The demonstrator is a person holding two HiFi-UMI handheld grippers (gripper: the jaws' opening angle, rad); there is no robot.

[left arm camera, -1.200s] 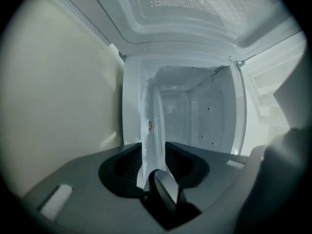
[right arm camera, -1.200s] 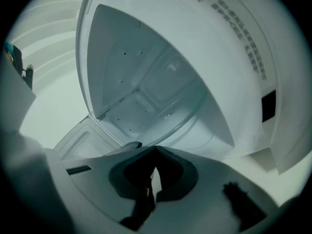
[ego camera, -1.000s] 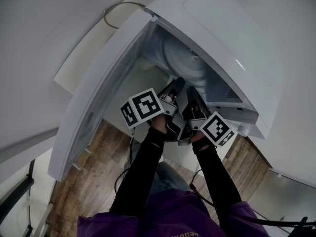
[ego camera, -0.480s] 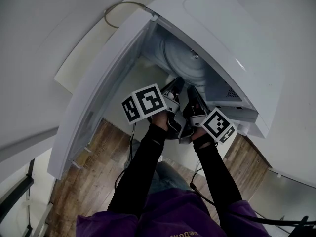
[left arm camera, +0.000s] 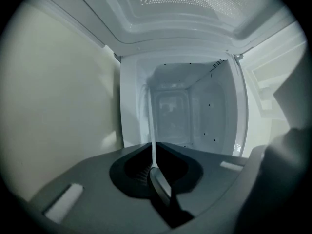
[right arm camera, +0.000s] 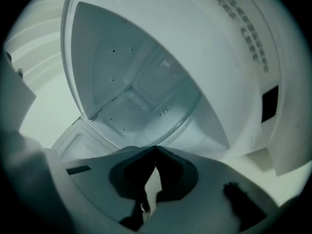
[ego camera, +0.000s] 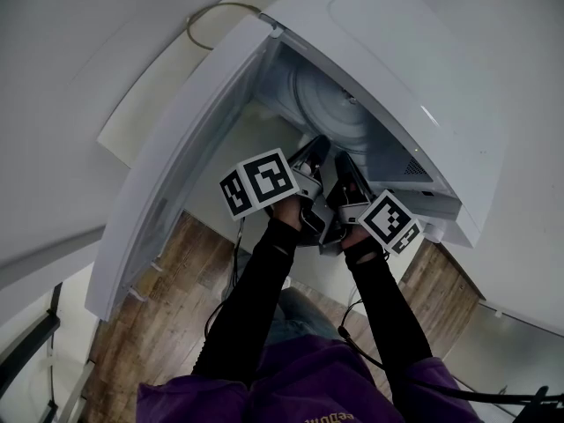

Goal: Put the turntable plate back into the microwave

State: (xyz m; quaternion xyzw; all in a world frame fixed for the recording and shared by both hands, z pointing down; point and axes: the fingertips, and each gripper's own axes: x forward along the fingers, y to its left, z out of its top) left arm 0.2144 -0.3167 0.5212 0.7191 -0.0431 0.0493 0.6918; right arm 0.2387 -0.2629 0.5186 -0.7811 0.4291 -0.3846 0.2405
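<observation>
Head view: the microwave (ego camera: 414, 51) was seen from above with its door (ego camera: 167, 192) swung wide open. The turntable plate (ego camera: 328, 104) was located inside the cavity. Whether it was seated on its hub could not be determined. The left tool (ego camera: 315, 146) and the right tool (ego camera: 342, 164) were held side by side in the opening, at the near rim of the plate.

Left gripper view: the turntable plate (left arm camera: 154, 130) was seen edge-on as a thin pale line running straight into the left tool (left arm camera: 155, 147). The jaws had just been closing and stood almost together, with the rim clamped between them.

Right gripper view: the broad clear face of the turntable plate (right arm camera: 146, 82) was spread above the right tool (right arm camera: 156, 150). The jaws were drawn fully together, with their tips meeting at the near rim. A tip pinch on that rim was judged to be in place.

Handling: the plate was judged to be glass, and therefore rigid, fairly heavy for a hold on a thin edge, smooth enough to slide between the pads, and brittle under a knock. The rim was judged to be the only part thin enough to be gripped. Two holds set somewhat apart on the near rim were judged necessary to resist sag of the far edge. It was judged that the plate should be kept level, guided clear of the cavity walls, and lowered rather than dropped
</observation>
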